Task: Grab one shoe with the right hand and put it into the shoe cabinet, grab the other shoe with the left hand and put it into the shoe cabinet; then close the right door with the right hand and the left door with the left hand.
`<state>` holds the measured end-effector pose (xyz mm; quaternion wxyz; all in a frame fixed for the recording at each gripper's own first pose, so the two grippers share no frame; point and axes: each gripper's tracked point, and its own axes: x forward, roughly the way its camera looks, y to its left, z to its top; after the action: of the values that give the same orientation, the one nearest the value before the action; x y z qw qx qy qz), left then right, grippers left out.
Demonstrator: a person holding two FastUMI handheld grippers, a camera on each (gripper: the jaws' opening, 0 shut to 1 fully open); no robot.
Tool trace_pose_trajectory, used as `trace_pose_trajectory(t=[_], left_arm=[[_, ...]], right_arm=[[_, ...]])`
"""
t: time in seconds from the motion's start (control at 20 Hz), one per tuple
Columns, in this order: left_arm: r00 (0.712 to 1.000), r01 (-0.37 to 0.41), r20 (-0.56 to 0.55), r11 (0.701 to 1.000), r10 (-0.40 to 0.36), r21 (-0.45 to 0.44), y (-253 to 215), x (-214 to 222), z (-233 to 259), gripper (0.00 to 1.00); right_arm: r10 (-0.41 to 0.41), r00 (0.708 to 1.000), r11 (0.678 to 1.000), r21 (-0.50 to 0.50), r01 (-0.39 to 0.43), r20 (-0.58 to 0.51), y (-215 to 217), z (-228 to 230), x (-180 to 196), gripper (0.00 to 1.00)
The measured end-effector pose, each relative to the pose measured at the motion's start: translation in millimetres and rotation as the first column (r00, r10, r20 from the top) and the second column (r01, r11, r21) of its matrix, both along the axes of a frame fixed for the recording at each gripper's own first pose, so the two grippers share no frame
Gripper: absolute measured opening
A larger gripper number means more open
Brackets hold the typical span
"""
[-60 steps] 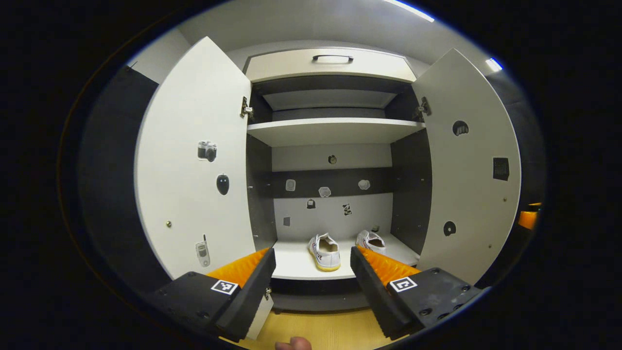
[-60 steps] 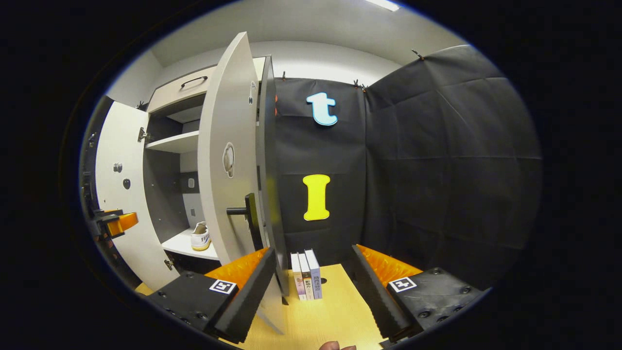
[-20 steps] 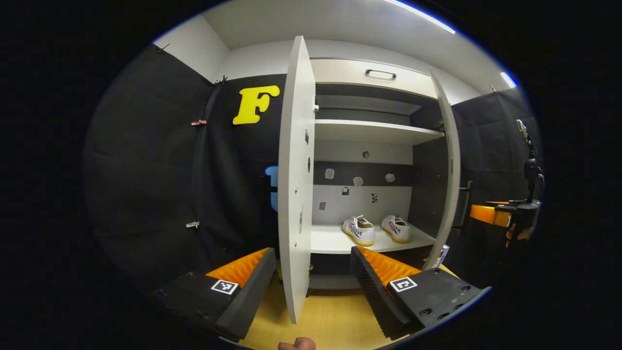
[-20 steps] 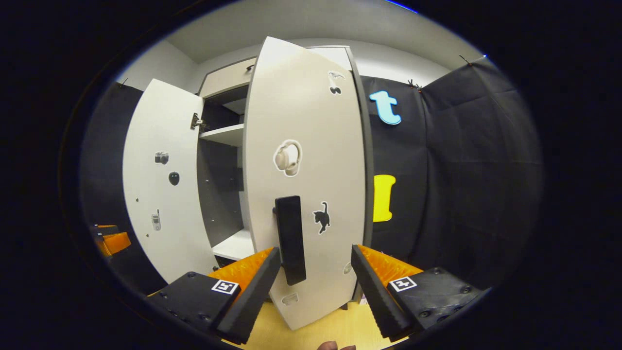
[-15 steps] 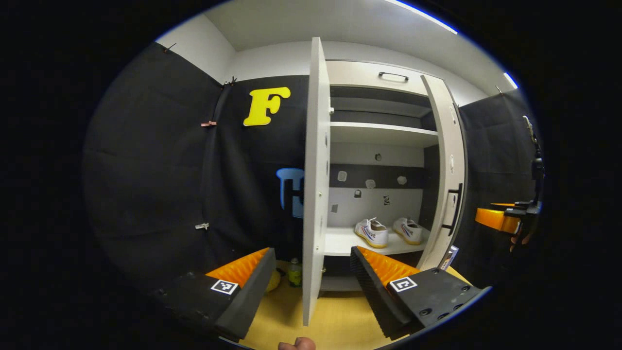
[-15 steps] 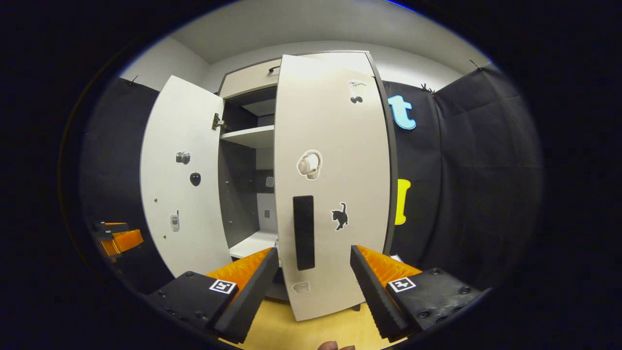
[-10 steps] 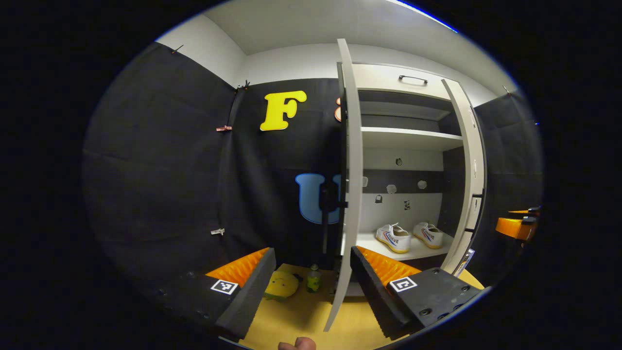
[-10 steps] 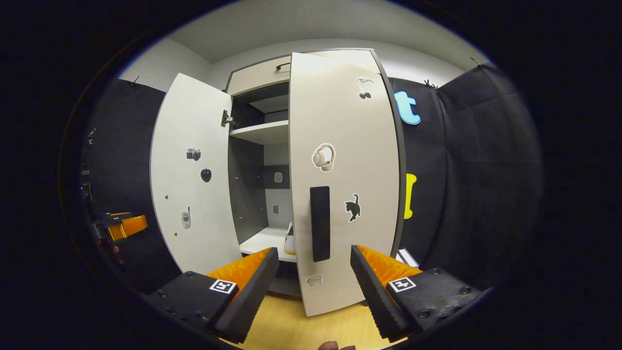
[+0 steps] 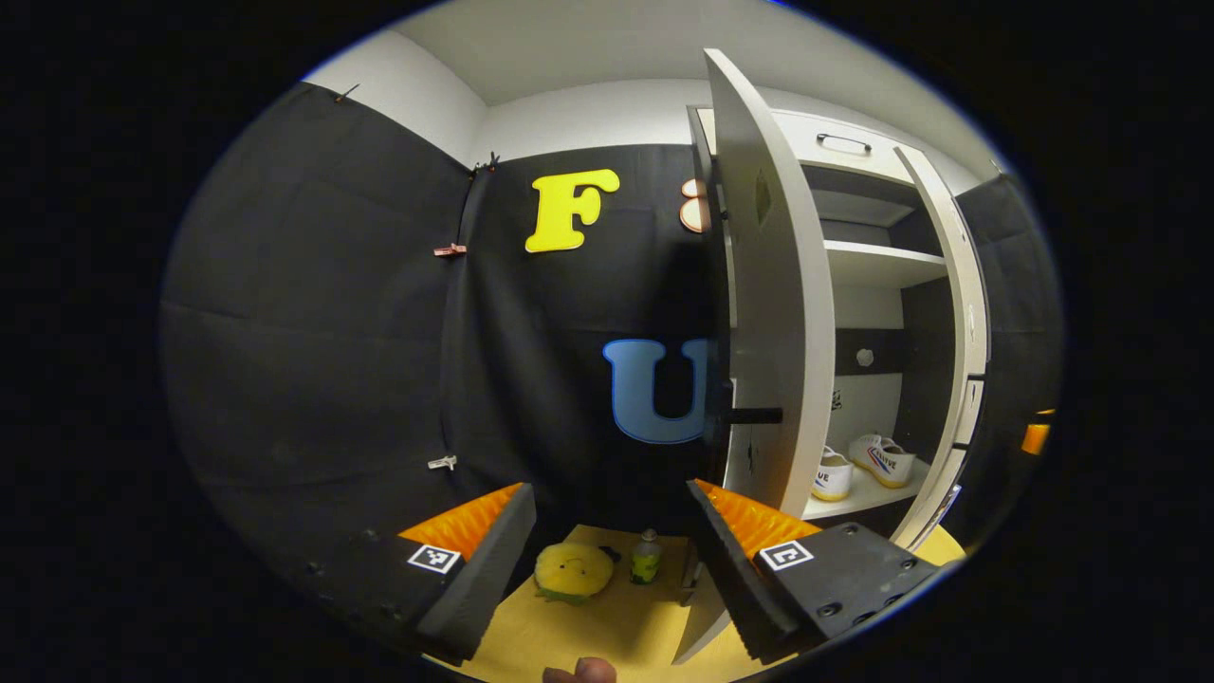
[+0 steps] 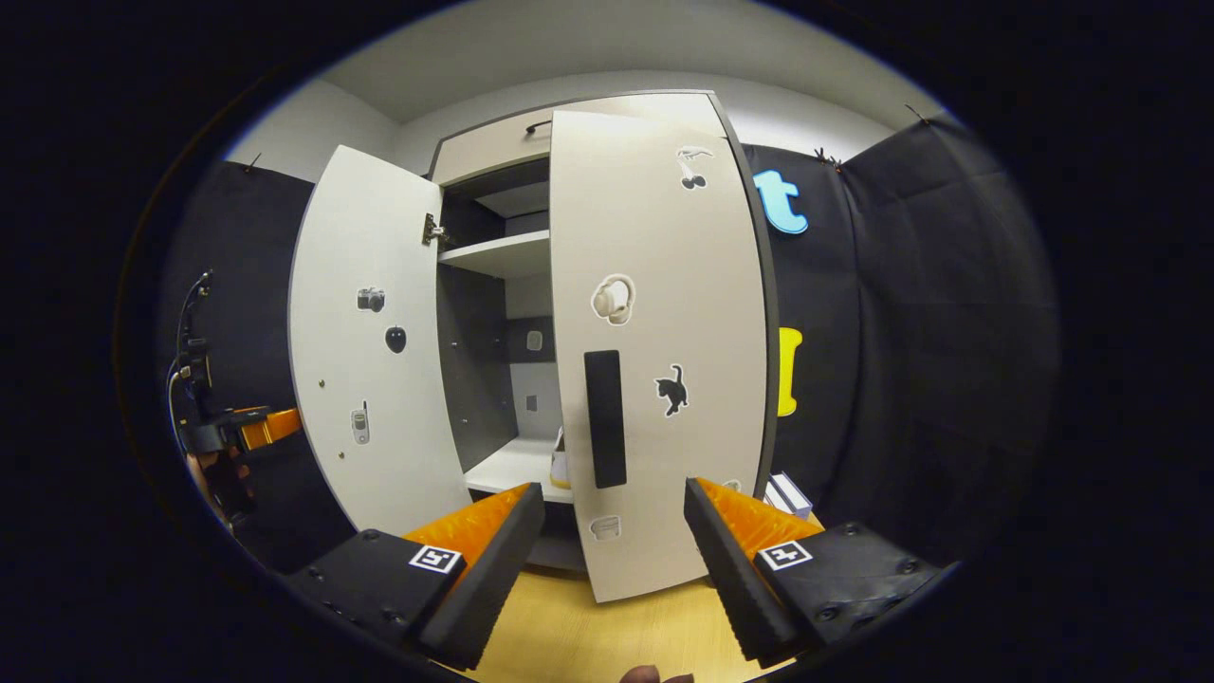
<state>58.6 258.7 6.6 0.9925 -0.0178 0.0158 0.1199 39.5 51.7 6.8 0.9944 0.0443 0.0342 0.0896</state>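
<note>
The shoe cabinet [image 10: 493,142] now stands with its right door [image 10: 654,313] swung most of the way round: a second ago that door was turning its sticker-covered face toward the right gripper [image 10: 612,560], and three seconds ago it stood edge-on and wide open, so the closing push is well along but, by my judgement, not finished, since a gap with shelf and interior is open to the left of the door's free edge. The door's black handle [image 10: 605,417] sits just above and between the right gripper's fingers, which are spread apart and hold nothing. The left door [image 9: 773,313] has changed most in the left gripper view: three seconds ago both doors framed the open interior, whereas now the camera has come round behind it, and the door rises just above the right-hand finger of the left gripper [image 9: 607,569], its handle [image 9: 754,415] poking out sideways. Those fingers are likewise parted and empty, so the left door is next to be pushed. Both shoes [image 9: 882,455] lie on the lower shelf, well beyond the fingers and to their right, so the placing part looks done. Writing on the shoes' sides is too small to read; the doors carry picture stickers without legible text, and the finger blocks bear square coded markers.
</note>
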Motion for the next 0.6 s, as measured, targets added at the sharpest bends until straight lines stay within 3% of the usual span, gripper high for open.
trace_pose_trajectory(t=[0.35,0.6], left_arm=[[1.000,0.004,0.003,1.000,-0.004,0.025,-12,3,-2,0.94],[1.000,0.004,-0.001,1.000,-0.004,-0.010,-35,-2,-2,0.94]], right_arm=[[-0.010,1.000,1.000,-0.003,0.010,-0.003,-11,0,-3,0.98],[-0.010,1.000,1.000,-0.006,0.010,-0.002,-20,3,-9,0.98]])
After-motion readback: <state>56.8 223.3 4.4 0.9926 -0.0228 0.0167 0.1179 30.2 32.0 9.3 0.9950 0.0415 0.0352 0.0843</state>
